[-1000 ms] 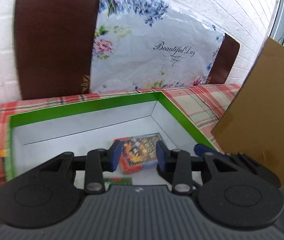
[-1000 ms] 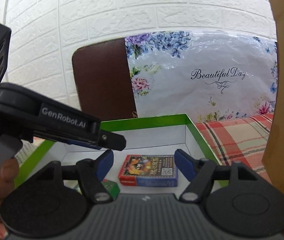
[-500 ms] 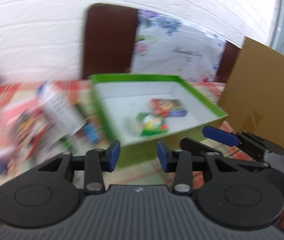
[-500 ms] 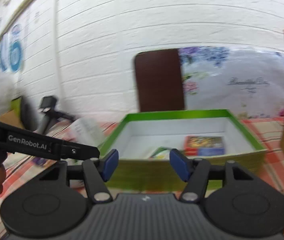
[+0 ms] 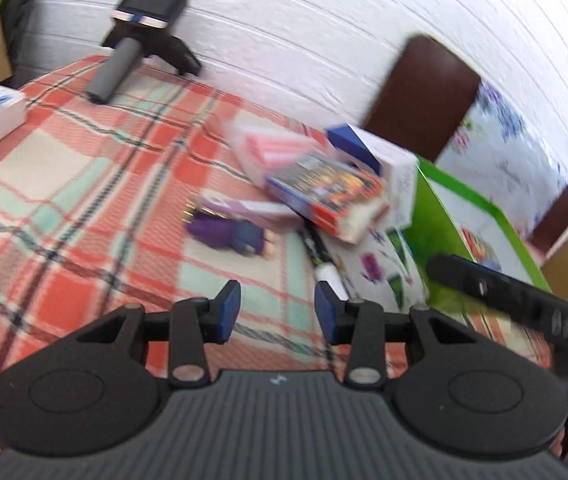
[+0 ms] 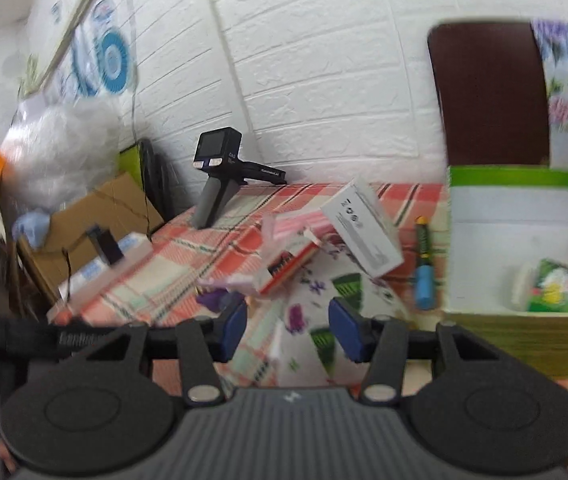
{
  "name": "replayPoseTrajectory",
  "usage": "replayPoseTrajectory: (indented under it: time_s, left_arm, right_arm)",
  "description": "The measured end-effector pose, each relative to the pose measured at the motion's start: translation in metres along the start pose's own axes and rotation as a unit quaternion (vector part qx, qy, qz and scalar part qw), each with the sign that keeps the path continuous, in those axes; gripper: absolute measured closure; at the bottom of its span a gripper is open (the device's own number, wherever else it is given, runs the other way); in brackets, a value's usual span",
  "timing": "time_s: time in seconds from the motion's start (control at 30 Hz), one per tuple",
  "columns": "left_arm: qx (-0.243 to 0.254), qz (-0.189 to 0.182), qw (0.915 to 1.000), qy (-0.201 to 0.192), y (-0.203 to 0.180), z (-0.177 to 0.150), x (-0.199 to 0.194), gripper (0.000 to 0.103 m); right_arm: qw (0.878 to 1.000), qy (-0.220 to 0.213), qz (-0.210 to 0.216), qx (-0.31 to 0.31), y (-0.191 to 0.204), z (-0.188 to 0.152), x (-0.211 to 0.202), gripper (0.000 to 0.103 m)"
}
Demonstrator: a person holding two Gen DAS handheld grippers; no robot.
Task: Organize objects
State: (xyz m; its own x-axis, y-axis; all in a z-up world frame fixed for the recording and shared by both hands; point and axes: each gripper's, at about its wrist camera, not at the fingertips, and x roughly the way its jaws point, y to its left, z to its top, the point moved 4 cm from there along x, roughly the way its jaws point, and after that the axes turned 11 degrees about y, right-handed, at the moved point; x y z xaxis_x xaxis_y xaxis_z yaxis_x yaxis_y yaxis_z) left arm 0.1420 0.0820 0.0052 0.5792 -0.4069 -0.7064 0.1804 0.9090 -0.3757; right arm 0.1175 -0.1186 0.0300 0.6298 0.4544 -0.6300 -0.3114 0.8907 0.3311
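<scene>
Both tongs gape empty; the purple toy [image 5: 226, 232] lies at twelve o'clock ahead of the left gripper [image 5: 277, 314]; the right gripper [image 6: 288, 330] hovers over the patterned packet [image 6: 324, 304].

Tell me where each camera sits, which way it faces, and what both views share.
Left wrist: mounted on the left gripper, open and empty, looking over the red plaid tablecloth at a pile of boxes, with the green-rimmed cardboard box to the right; the black right gripper body crosses its right edge.
Right wrist: mounted on the right gripper, open and empty, facing the white brick wall across the same pile; the left gripper body shows at left.
Shared: the green-rimmed box, the dark brown chair back and the spare black handheld gripper.
</scene>
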Motion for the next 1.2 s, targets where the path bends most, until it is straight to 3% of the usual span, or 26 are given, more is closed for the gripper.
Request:
replayPoseTrajectory:
  time_s: [0.13,0.23,0.3,0.37,0.57,0.67,0.73,0.8,0.83,0.87,0.9,1.0,1.2]
  left_arm:
    - [-0.029,-0.009,0.9995,-0.004,0.024,0.001,-0.002,0.06]
    - [-0.036,-0.009,0.9993,-0.003,0.031,-0.001,-0.002,0.06]
    - [-0.037,-0.008,0.9993,-0.002,0.035,-0.003,-0.003,0.06]
    - [-0.037,-0.007,0.9993,0.0,0.038,-0.005,-0.004,0.06]
    - [-0.03,-0.031,0.999,0.011,0.028,-0.009,-0.003,0.059]
    - [-0.007,-0.053,0.9985,0.015,0.01,-0.013,-0.005,0.051]
    - [0.015,-0.067,0.9974,0.021,-0.007,-0.017,-0.005,0.051]
    - [0.039,-0.084,0.9951,0.034,-0.024,-0.021,-0.001,0.051]
    - [0.051,-0.091,0.9937,0.042,-0.033,-0.024,0.002,0.051]
    - [0.061,-0.095,0.9923,0.05,-0.042,-0.027,0.005,0.051]
    - [0.07,-0.1,0.9909,0.057,-0.051,-0.03,0.008,0.051]
    - [0.094,-0.111,0.9862,0.08,-0.074,-0.039,0.016,0.051]
    - [0.146,-0.094,0.9802,0.094,-0.112,-0.043,0.034,0.05]
  right_arm:
    - [0.993,0.026,0.051,0.099,-0.018,0.029,0.038,0.053]
    - [0.989,0.039,0.066,0.126,-0.024,0.04,0.064,0.059]
    - [0.987,0.047,0.073,0.135,-0.025,0.04,0.076,0.086]
    - [0.986,0.051,0.07,0.144,-0.028,0.036,0.079,0.087]
    - [0.982,0.079,0.109,0.133,-0.033,0.001,0.037,0.087]
    - [0.972,0.125,0.153,0.127,-0.041,-0.027,0.005,0.087]
    - [0.967,0.153,0.158,0.13,-0.052,-0.049,-0.016,0.087]
    - [0.968,0.163,0.138,0.132,-0.067,-0.067,-0.036,0.079]
    - [0.973,0.159,0.105,0.132,-0.076,-0.074,-0.047,0.075]
    - [0.979,0.142,0.06,0.133,-0.084,-0.079,-0.058,0.051]
    - [0.984,0.116,0.025,0.132,-0.091,-0.083,-0.071,0.037]
    - [0.991,0.068,-0.031,0.107,-0.098,-0.095,-0.1,0.037]
    - [0.995,0.081,-0.048,0.008,-0.069,-0.121,-0.101,0.037]
